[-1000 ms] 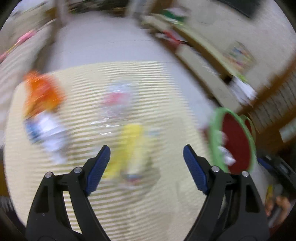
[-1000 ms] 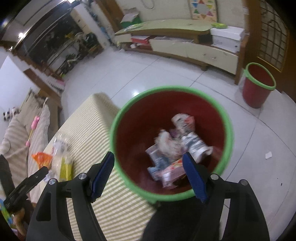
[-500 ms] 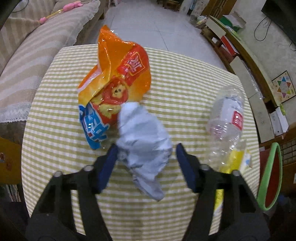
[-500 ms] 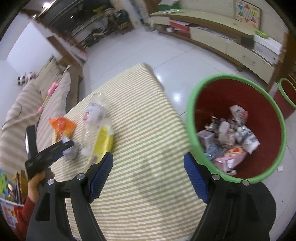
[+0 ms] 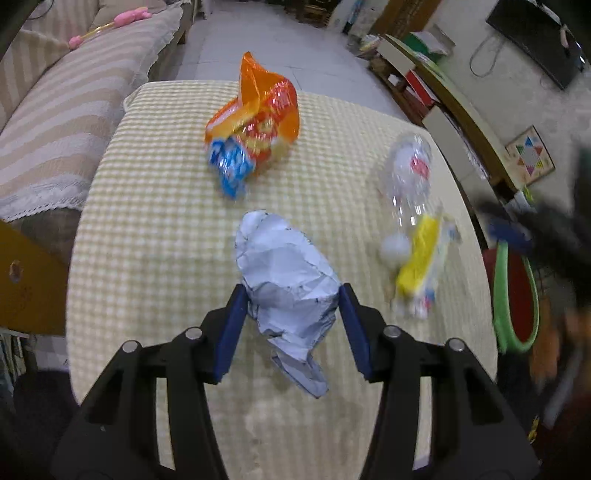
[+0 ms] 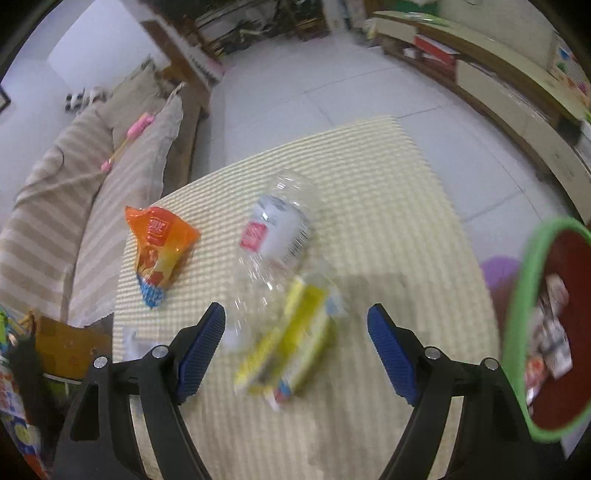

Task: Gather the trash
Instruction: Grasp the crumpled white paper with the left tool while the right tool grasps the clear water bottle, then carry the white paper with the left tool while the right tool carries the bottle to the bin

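Observation:
My left gripper (image 5: 291,295) is shut on a crumpled white paper ball (image 5: 288,280) and holds it over the checked tablecloth (image 5: 155,229). An orange snack bag (image 5: 255,122) lies beyond it; it also shows in the right wrist view (image 6: 159,243). A clear plastic bottle (image 5: 410,177) and a yellow wrapper (image 5: 421,266) lie to the right. My right gripper (image 6: 295,332) is open and empty, above the yellow wrapper (image 6: 291,343) and the bottle (image 6: 273,236). The red bin with a green rim (image 6: 517,317) stands at the right, holding trash; it also shows in the left wrist view (image 5: 506,295).
A striped sofa (image 5: 62,107) runs along the left of the table, with a pink toy (image 5: 110,24) on it. A low shelf unit (image 6: 509,99) lines the far wall across the tiled floor (image 6: 332,85). A wooden edge (image 5: 26,280) sits at the table's left.
My left gripper has closed on the paper ball and pulled it back from the orange bag. My right gripper has swung away from the bin to over the bottle and yellow wrapper.

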Demonstrator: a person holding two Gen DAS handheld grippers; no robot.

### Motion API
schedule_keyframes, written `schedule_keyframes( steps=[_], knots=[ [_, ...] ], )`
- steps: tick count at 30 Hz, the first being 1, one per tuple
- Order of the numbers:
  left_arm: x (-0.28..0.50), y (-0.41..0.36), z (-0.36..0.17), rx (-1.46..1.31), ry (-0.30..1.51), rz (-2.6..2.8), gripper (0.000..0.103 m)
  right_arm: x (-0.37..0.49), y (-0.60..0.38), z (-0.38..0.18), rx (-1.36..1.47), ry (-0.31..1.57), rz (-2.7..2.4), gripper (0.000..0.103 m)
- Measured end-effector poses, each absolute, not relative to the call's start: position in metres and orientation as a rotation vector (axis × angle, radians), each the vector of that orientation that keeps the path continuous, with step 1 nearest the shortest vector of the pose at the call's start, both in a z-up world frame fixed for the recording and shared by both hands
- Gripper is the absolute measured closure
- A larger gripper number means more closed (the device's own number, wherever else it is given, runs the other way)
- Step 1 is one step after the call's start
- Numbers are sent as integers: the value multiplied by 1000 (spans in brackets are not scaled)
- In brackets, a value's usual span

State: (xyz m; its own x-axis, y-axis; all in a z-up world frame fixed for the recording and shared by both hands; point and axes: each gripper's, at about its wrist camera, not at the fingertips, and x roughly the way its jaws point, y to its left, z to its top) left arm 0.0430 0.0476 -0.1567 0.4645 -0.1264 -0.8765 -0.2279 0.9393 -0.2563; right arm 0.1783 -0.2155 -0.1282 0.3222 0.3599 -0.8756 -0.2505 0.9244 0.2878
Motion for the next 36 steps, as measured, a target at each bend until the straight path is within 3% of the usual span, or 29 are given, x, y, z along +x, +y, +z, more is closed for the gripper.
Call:
schedule_keyframes(
  steps=[14, 18, 21, 36],
  knots=[
    [20, 41, -159, -368, 1122, 76, 53, 237, -140, -190, -87, 1354, 364, 23],
    [20, 45, -162, -378, 1129, 86, 53, 236, -142, -204, -78, 1398, 383, 29],
    [18, 46, -163, -386, 1129, 93, 53, 233, -146, -200, -97, 1379, 373, 52],
    [16, 45, -153, -401, 1106, 87, 53, 160, -199, -123, 98, 1206, 598, 52]
  ],
)
